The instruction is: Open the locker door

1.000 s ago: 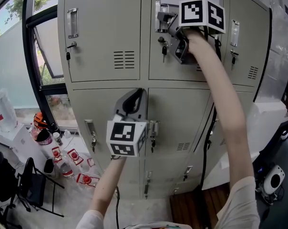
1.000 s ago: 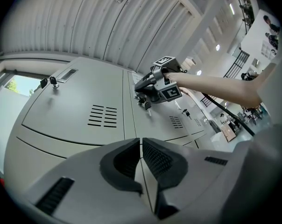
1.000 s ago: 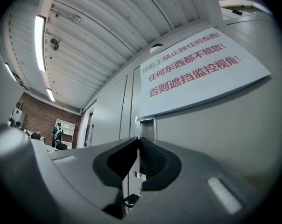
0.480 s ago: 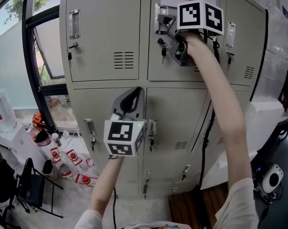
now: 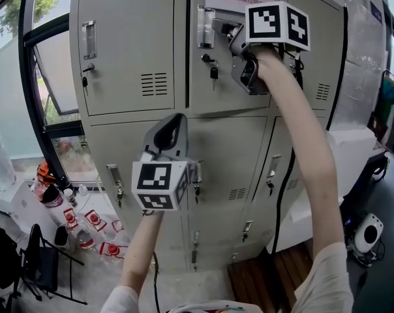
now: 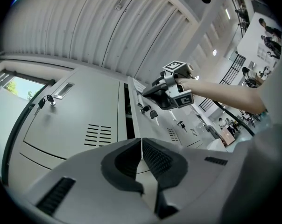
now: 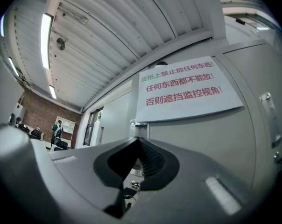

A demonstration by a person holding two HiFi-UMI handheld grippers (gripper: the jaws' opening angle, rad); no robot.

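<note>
The locker bank point(image 5: 128, 51) hides its contents behind its doors; my target, the upper middle door point(image 5: 203, 90), sits hemmed between neighbours. My right gripper point(image 5: 228, 30) has its jaws pressed together at that door's handle point(image 5: 206, 27). My left gripper point(image 5: 174, 119), closed and empty, hangs clear before the lower row.

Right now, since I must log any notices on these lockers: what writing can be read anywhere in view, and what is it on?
"货柜上禁止放任何东西!": top red line on the paper sign stuck to the upper locker door; its first characters are less sharp, so this reading is less sure.
"任何东西都不能放!": second line, same sign.
"否则遮挡监控视角!": third line, same sign.
Labels on the bottles on the floor: too small to read.
</note>
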